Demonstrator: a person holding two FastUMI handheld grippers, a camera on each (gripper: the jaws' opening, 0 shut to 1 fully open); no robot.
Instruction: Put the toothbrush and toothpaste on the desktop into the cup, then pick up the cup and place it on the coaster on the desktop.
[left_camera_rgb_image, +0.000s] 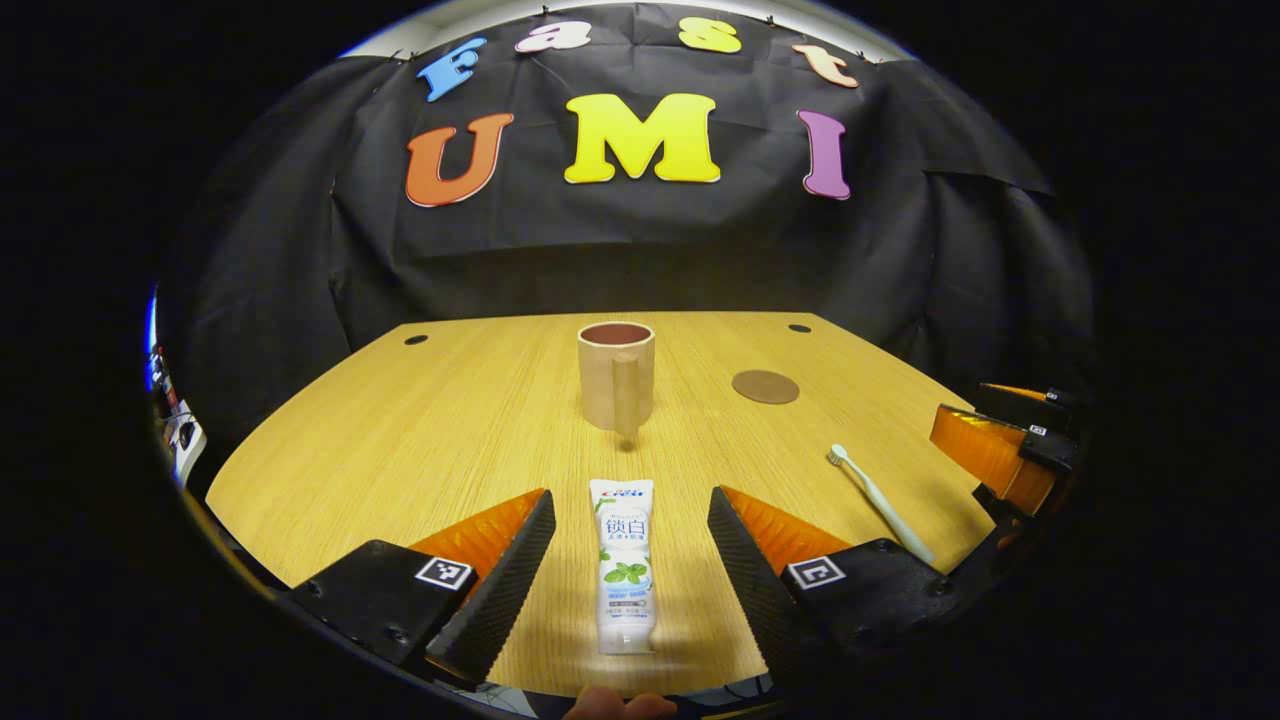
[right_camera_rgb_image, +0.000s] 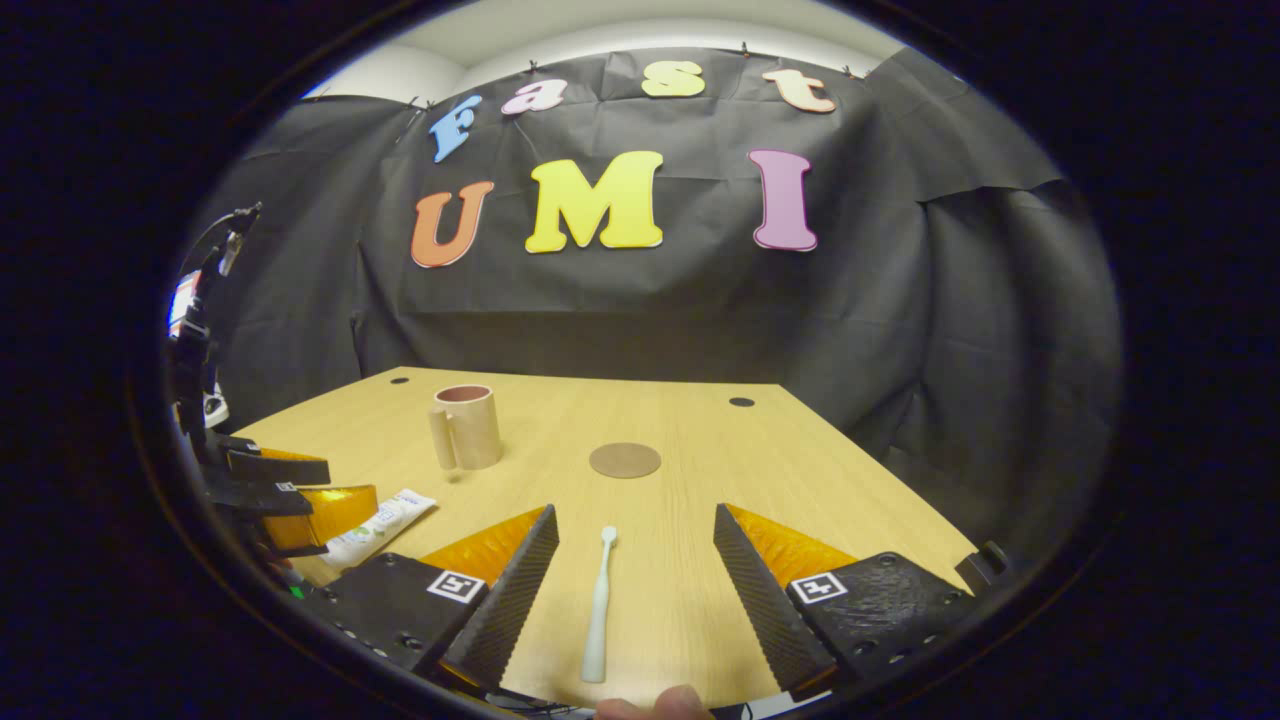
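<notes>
Left hand-held gripper (left_camera_rgb_image: 630, 560) released around the toothpaste tube (left_camera_rgb_image: 623, 565); right hand-held gripper (right_camera_rgb_image: 635, 575) released around the toothbrush (right_camera_rgb_image: 599, 605), both lying on the wooden surface (right_camera_rgb_image: 690, 420).

Beige cup (left_camera_rgb_image: 616, 376) upright mid-desk, round brown coaster (left_camera_rgb_image: 765, 387) beside; white toothpaste (left_camera_rgb_image: 622, 565), toothbrush (right_camera_rgb_image: 598, 607) flat nearer.

Soft, even light falls from above, leaving the wooden surface (left_camera_rgb_image: 420, 440) bright while the dark cloth wall swallows most of it. The cup (left_camera_rgb_image: 616, 375) casts only a small, faint shadow at its foot. There is no harsh glare. Both views stay sharp in the middle, though the fisheye bends straight edges and darkens toward the rim.
</notes>
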